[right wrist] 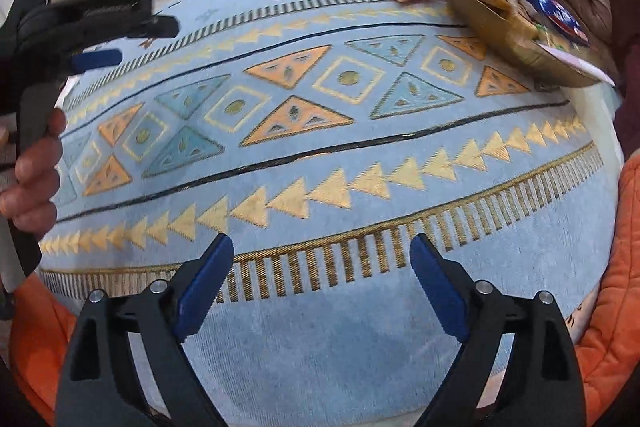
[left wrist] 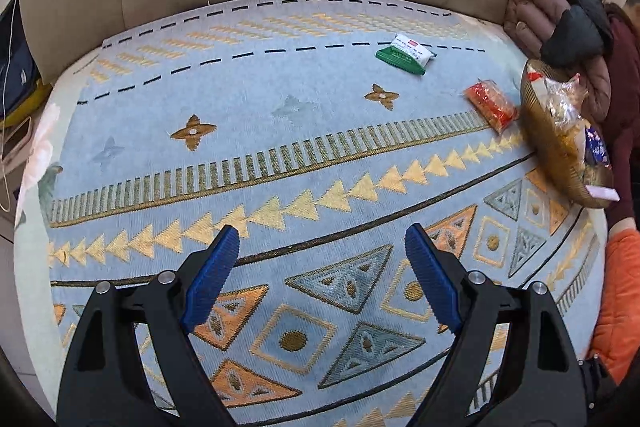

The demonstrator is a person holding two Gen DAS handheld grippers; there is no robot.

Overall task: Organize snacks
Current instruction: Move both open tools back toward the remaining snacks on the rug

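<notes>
Red packet [left wrist: 491, 105] and green-white packet [left wrist: 405, 54] lie loose at one o'clock beside the golden bowl [left wrist: 548, 143]; both the left gripper [left wrist: 320, 247] and the right gripper [right wrist: 322, 255] are spread, empty, so reaching comes next.

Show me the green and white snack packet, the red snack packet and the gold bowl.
green and white snack packet [left wrist: 405, 54], left wrist view, middle of the wrapper.
red snack packet [left wrist: 491, 105], left wrist view, middle of the wrapper.
gold bowl [left wrist: 550, 147], left wrist view, outer wall.

I see a gold bowl [left wrist: 549, 143] heaped with wrapped snacks [left wrist: 568, 99]. A red packet [left wrist: 491, 105] lies flat just beside the bowl; a green-and-white packet [left wrist: 405, 54] lies flat farther from it.
</notes>
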